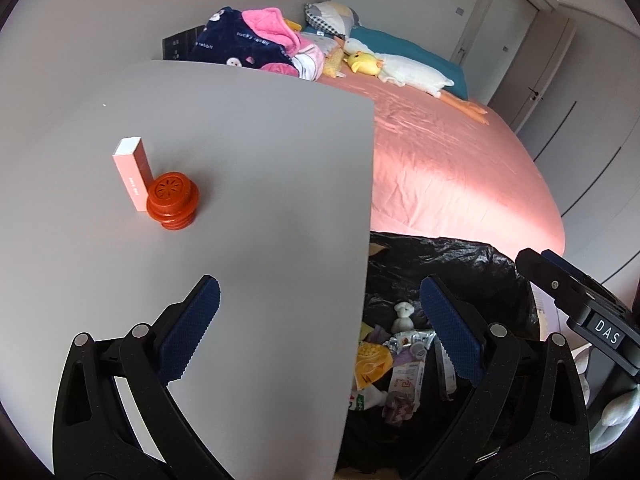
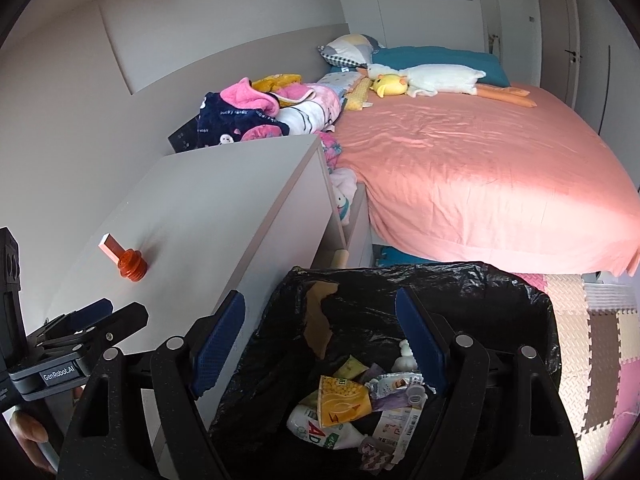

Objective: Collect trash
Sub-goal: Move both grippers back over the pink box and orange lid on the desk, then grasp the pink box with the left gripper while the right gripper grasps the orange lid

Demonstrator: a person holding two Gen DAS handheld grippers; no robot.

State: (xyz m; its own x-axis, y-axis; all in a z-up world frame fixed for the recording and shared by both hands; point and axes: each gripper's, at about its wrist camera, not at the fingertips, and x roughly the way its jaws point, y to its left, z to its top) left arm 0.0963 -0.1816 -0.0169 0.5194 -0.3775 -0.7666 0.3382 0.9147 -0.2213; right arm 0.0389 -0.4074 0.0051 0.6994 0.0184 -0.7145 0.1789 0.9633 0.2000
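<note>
Two items left: pink box (image 1: 132,174) and orange cap (image 1: 173,201) are standing touching, mid-nightstand (image 1: 260,168).
Left gripper (image 1: 320,332): gaping wide, empty, hanging over nightstand's right edge.
Right gripper (image 2: 320,344): spread wide, empty, hovering above bin (image 2: 460,280).
Advice: straddle the cap squarely, avoiding toppling the box.

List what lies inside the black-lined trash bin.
The black-lined trash bin holds a yellow corn packet, a white bottle and crumpled wrappers; anything beneath them is covered.
</note>
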